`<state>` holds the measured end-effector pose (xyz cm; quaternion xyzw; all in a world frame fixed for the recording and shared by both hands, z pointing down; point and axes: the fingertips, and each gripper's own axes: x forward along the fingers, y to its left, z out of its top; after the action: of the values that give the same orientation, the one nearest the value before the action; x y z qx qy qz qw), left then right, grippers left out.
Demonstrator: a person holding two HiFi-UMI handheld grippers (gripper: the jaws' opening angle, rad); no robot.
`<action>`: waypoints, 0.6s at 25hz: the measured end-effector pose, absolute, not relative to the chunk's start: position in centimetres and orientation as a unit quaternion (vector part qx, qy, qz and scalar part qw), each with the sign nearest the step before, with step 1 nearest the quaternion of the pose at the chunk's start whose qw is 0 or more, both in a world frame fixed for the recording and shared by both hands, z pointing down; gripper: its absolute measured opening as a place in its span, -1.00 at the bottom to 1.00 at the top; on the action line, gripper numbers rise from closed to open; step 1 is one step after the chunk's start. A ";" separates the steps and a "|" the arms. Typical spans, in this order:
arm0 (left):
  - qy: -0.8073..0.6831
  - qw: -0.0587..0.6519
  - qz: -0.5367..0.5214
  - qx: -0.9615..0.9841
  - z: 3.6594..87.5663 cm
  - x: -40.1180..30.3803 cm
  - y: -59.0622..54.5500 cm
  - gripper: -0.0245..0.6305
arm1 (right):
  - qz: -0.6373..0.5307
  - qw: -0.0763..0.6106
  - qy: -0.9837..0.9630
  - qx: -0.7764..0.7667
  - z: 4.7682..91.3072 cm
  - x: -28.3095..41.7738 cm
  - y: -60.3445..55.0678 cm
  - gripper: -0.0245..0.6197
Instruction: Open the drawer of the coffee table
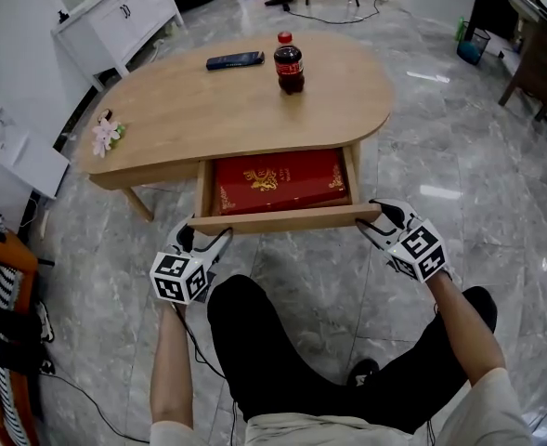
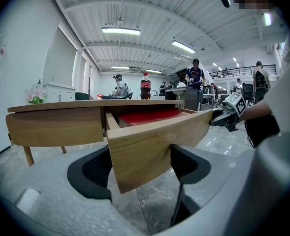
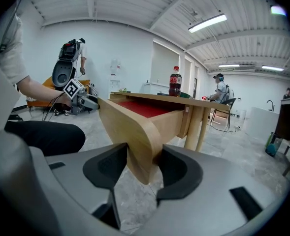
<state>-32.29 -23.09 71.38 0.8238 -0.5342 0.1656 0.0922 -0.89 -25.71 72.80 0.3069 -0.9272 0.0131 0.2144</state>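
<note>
The drawer [image 1: 278,186] of the pale wood bench [image 1: 189,110] stands pulled out toward the person, under the bench's near edge, above the grey marble floor [image 1: 459,156]. Its drawer front [image 1: 287,218] is a long curved strip of the same light wood, following the rounded outline of the top.

The left tool [image 1: 203,233] has its jaws closed on the left end of the drawer front, one dark pad against each face of the board. The right tool [image 1: 375,219] grips the right end the same way, with the rounded end of the board wedged between its pads.

Inside the drawer lies a flat red box [image 1: 280,180] that fills nearly the whole compartment. It carries a gold emblem in the middle and gold ornaments at the corners, but no lettering can be read.

On the benchtop stand a cola bottle [image 1: 289,63] with a red cap and red label – print too small to read – and beside it a dark flat device [image 1: 235,60]. A pink flower [image 1: 106,136] lies at the left end.
</note>
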 end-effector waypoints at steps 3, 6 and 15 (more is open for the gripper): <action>-0.533 0.093 0.167 0.824 71.6 -32.1 -22.6 0.22 | 0.010 0.216 -0.930 0.298 72.9 -0.7 -25.1 -0.30; -0.534 0.091 0.167 0.824 72.0 -32.1 -22.1 0.22 | 0.003 0.217 -0.932 0.290 73.1 -0.7 -24.6 -0.30; -0.532 0.093 0.173 0.824 72.7 -32.2 -21.7 0.22 | -0.003 0.227 -0.934 0.275 73.1 -1.3 -23.9 -0.32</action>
<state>-32.23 -21.70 72.71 0.8238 -0.5317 0.1731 0.0934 -1.28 -23.91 73.09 0.2746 -0.9344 -0.0030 0.2272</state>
